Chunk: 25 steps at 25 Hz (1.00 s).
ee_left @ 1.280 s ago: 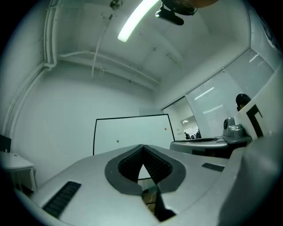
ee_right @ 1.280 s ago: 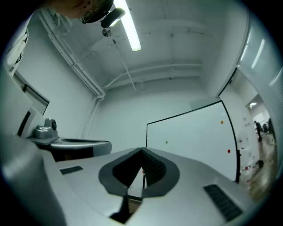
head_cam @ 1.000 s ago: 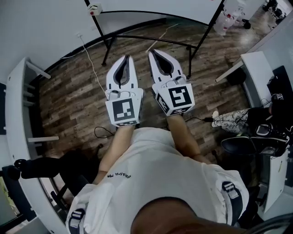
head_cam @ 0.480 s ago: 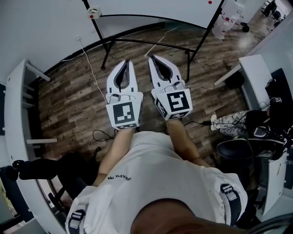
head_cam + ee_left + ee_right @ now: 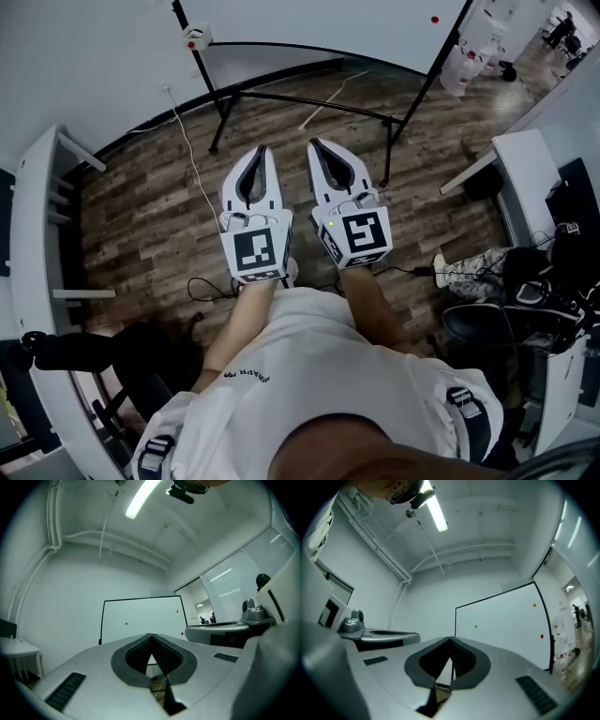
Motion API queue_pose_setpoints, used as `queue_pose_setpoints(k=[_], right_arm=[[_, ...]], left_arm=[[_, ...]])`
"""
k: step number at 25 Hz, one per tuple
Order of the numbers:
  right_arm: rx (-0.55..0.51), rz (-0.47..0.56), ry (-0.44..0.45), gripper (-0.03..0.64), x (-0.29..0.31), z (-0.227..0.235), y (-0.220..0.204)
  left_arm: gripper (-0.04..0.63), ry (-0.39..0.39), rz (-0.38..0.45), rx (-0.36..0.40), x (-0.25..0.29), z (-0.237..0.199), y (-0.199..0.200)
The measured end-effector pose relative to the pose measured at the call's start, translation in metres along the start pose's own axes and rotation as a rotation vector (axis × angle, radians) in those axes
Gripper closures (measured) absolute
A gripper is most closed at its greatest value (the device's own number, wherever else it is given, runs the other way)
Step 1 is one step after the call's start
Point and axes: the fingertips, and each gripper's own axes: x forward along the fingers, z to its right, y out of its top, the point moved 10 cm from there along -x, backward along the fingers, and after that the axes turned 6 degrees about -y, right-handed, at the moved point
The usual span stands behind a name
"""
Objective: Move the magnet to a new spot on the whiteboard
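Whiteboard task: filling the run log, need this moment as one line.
left gripper: shut, empty | right gripper: shut, empty | green magnet, orange magnet, red magnet: on whiteboard, untouched

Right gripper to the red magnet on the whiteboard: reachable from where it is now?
Probably not yet. Nothing blocks the way, but the right gripper sits well short of the whiteboard and its red magnet, with jaws shut. Step closer, then open.

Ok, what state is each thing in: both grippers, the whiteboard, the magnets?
left gripper: shut, nothing between the jaws.
right gripper: shut, nothing between the jaws.
whiteboard: standing upright.
green magnet: stuck on the whiteboard.
orange magnet: stuck on the whiteboard.
red magnet: stuck on the whiteboard.
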Motion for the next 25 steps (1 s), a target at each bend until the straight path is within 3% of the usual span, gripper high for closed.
queue_pose_setpoints(k=[8,25], right_arm=[[-0.007,-0.014,-0.005,0.614,0.058,0.023,-0.023],[-0.013,0.001,-0.022,0.614,0.296,0.060,-0.045]], left_arm=[[0.591,-0.005,0.011,-0.012,0.055,-0.022,-0.024],[0.591,-0.007,0.023,-0.022,0.251,-0.167,-0.051]])
